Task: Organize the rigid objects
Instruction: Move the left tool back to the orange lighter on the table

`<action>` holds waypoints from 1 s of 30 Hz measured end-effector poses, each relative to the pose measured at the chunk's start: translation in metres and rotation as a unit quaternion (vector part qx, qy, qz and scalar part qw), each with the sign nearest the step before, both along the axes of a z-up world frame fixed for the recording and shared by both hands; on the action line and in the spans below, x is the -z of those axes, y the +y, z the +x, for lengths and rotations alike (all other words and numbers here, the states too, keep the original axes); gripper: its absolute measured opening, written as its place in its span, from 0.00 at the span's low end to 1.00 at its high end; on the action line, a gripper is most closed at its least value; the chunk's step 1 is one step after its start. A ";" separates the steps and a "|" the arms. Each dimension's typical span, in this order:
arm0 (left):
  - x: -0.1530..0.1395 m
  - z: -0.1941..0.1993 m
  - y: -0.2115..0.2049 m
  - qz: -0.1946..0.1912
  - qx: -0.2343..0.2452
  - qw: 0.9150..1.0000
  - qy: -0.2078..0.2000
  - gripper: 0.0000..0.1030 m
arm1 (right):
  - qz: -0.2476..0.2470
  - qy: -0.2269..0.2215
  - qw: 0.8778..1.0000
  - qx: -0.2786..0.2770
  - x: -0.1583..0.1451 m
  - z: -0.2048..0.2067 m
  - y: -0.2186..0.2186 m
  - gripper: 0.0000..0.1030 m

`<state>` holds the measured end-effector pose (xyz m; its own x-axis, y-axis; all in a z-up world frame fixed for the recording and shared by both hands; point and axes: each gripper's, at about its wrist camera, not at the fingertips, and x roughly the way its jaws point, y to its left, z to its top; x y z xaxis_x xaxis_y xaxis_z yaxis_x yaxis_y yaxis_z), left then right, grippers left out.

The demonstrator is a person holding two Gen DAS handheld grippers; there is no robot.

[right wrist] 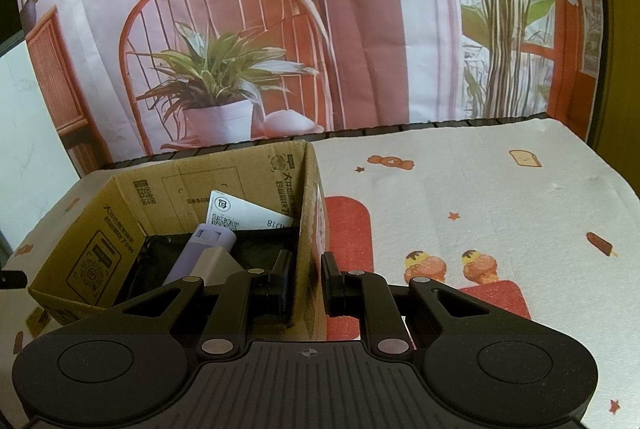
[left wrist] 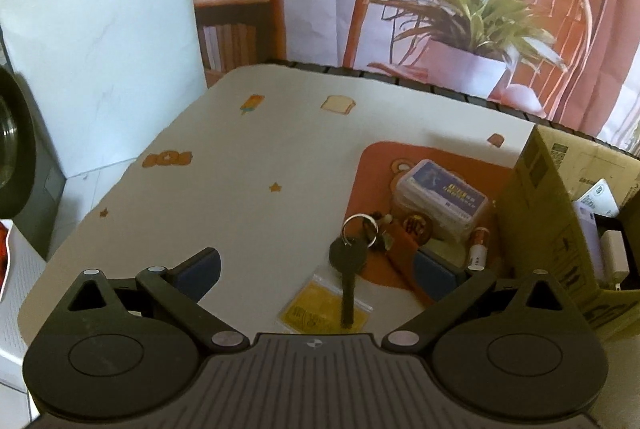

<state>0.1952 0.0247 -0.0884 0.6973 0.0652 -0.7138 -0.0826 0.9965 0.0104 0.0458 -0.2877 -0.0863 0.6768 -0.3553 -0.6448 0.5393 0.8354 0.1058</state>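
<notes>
In the left wrist view my left gripper is open above the table. Between its fingers lie a dark key on a ring and a small yellow packet in a clear bag. Past them, on an orange mat, lie a clear plastic card box, a small battery and a round orange badge. In the right wrist view my right gripper is shut on the right wall of the cardboard box. The box holds a purple device and a white card.
The cardboard box also shows at the right edge of the left wrist view. A printed cloth covers the table. A fabric backdrop with a chair and plant hangs behind the table. A white wall panel stands left.
</notes>
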 end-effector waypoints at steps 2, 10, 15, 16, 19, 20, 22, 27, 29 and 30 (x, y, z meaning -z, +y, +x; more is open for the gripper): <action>0.003 0.001 0.002 -0.006 -0.002 1.000 0.006 1.00 | 0.000 0.000 1.000 0.000 0.000 0.000 0.000 0.14; 0.011 0.011 -0.011 -0.020 0.016 0.999 0.027 1.00 | 0.000 0.000 1.000 0.000 0.001 0.001 0.001 0.14; 0.015 0.025 -0.028 -0.012 0.035 0.999 0.034 0.99 | 0.001 0.000 1.000 0.000 0.000 0.000 0.000 0.14; 0.016 0.028 -0.031 -0.011 0.035 0.999 0.036 0.96 | 0.001 0.000 1.000 0.000 0.001 0.000 0.001 0.14; 0.020 0.037 -0.035 -0.017 0.033 0.998 0.046 0.84 | 0.001 0.000 1.000 0.000 0.001 0.000 0.001 0.14; 0.022 0.039 -0.035 -0.022 0.034 0.998 0.047 0.83 | 0.001 -0.001 1.000 0.000 0.001 0.000 0.001 0.14; 0.024 0.042 -0.035 -0.028 0.031 0.998 0.049 0.75 | 0.001 0.000 1.000 0.000 0.001 0.000 0.000 0.14; 0.030 0.047 -0.040 -0.034 0.041 0.997 0.062 0.56 | 0.002 0.000 1.000 0.001 0.001 0.001 0.001 0.14; 0.031 0.048 -0.041 -0.032 0.047 0.996 0.064 0.51 | 0.002 0.000 1.000 0.001 0.001 0.001 0.001 0.14; 0.033 0.048 -0.042 -0.034 0.051 0.996 0.064 0.50 | 0.002 0.000 1.000 0.001 0.001 0.001 0.002 0.14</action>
